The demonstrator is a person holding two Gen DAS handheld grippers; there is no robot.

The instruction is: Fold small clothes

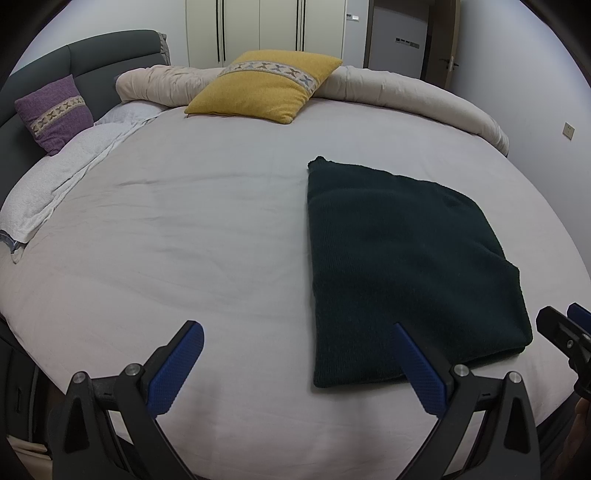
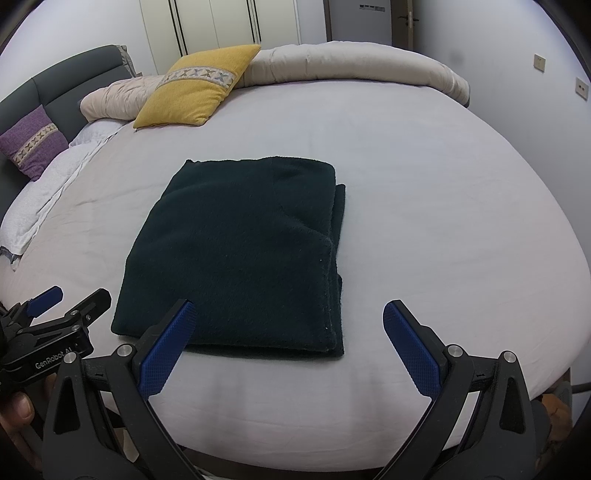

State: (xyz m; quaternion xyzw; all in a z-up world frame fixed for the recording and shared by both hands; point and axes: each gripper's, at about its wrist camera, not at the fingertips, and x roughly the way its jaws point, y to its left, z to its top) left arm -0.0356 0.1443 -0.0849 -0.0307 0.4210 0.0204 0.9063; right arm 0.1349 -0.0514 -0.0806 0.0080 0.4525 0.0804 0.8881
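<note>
A dark green knitted garment (image 1: 402, 273) lies folded into a flat rectangle on the pale bed sheet (image 1: 184, 240). It also shows in the right wrist view (image 2: 240, 254), near the bed's front edge. My left gripper (image 1: 299, 328) is open and empty, held above the sheet just left of and in front of the garment. My right gripper (image 2: 288, 314) is open and empty, held over the garment's near edge. The left gripper also shows at the left of the right wrist view (image 2: 68, 299), and the right one at the right edge of the left wrist view (image 1: 565, 321).
A yellow cushion (image 1: 266, 86) and a rolled beige duvet (image 1: 406, 94) lie at the far side of the bed. A purple cushion (image 1: 55, 110) leans on the grey headboard (image 1: 92, 59) at the left, beside a white towel (image 1: 55, 184). Wardrobe doors (image 1: 266, 26) stand behind.
</note>
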